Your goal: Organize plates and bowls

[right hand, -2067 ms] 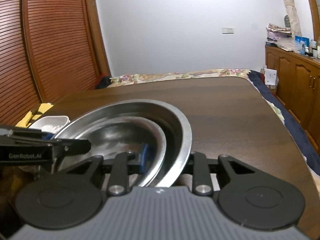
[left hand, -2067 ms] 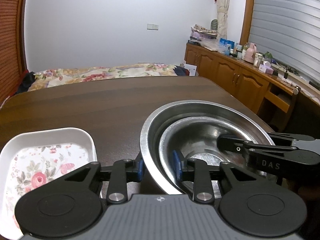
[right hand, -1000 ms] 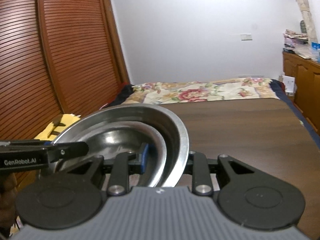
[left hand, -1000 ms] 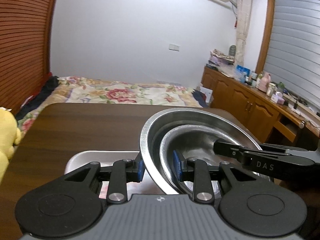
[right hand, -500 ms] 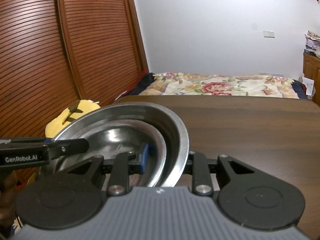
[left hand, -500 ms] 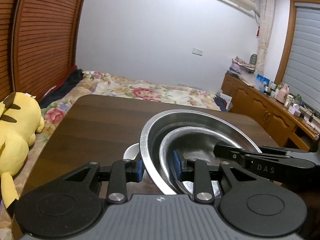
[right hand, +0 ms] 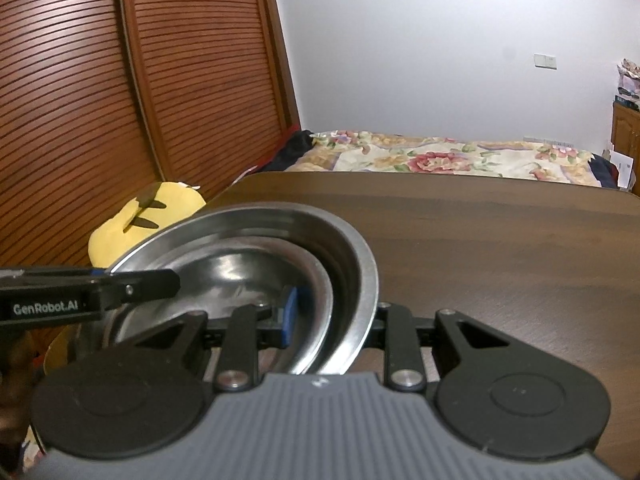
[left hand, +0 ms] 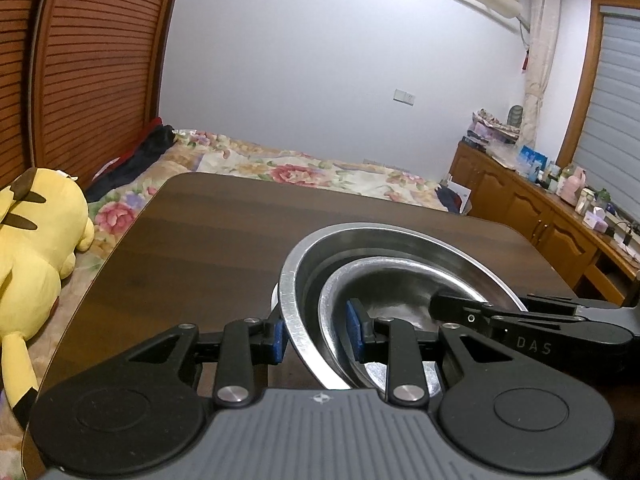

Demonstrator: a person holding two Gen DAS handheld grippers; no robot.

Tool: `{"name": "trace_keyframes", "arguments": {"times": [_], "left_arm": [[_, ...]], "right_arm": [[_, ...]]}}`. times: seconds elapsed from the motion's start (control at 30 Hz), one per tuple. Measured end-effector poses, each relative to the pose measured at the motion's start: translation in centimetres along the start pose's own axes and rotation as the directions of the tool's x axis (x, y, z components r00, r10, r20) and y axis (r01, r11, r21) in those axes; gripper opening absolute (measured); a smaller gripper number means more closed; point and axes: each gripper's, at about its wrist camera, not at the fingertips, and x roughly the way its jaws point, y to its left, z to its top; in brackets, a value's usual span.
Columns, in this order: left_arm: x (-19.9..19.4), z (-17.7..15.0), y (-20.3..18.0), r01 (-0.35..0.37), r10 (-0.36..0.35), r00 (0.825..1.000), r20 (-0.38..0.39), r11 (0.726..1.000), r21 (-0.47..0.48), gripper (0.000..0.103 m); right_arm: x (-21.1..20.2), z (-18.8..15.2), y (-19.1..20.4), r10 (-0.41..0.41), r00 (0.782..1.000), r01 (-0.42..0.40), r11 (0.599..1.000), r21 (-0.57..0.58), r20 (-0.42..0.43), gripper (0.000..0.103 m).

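Lower centre of the left wrist view: left gripper (left hand: 318, 334) clamped over the near rims of two nested bowls, one blue pad (left hand: 277, 339) outside the large shiny steel bowl (left hand: 420, 248), the other inside the smaller steel bowl (left hand: 394, 280) sitting in it. Lower centre of the right wrist view: right gripper (right hand: 332, 316) pinched the same way on the opposite rim, inner blue pad visible, outer finger hidden behind the bowl wall. Nesting of these two bowls done, by the look of it; stack apparently held above the dark wooden table (left hand: 224, 240), not yet set down. Just left of the big bowl's rim, a sliver of white dish (left hand: 274, 294), mostly hidden. Left to do, likely: placing the stack; other crockery out of view. Far left: yellow plush toy (left hand: 36, 248); beyond the table, floral bedspread (left hand: 304, 170)
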Motion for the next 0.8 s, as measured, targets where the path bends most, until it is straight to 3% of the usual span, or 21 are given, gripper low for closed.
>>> {"name": "trace_keyframes", "arguments": {"times": [0.6, 0.7, 0.8], "left_arm": [[0.71, -0.43, 0.19, -0.027, 0.027, 1.000, -0.014, 1.000, 0.013, 0.031], [0.70, -0.46, 0.13, -0.028, 0.028, 0.999, -0.016, 0.999, 0.016, 0.031], [0.55, -0.52, -0.09, -0.033, 0.033, 0.999, -0.015, 0.999, 0.018, 0.031]], "right_arm": [[0.28, -0.27, 0.28, 0.011, 1.000, -0.011, 1.000, -0.018, 0.005, 0.029], [0.18, -0.22, 0.26, 0.003, 1.000, -0.003, 1.000, -0.019, 0.005, 0.033], [-0.17, -0.22, 0.33, -0.012, 1.000, 0.013, 1.000, -0.027, 0.025, 0.050]]}}
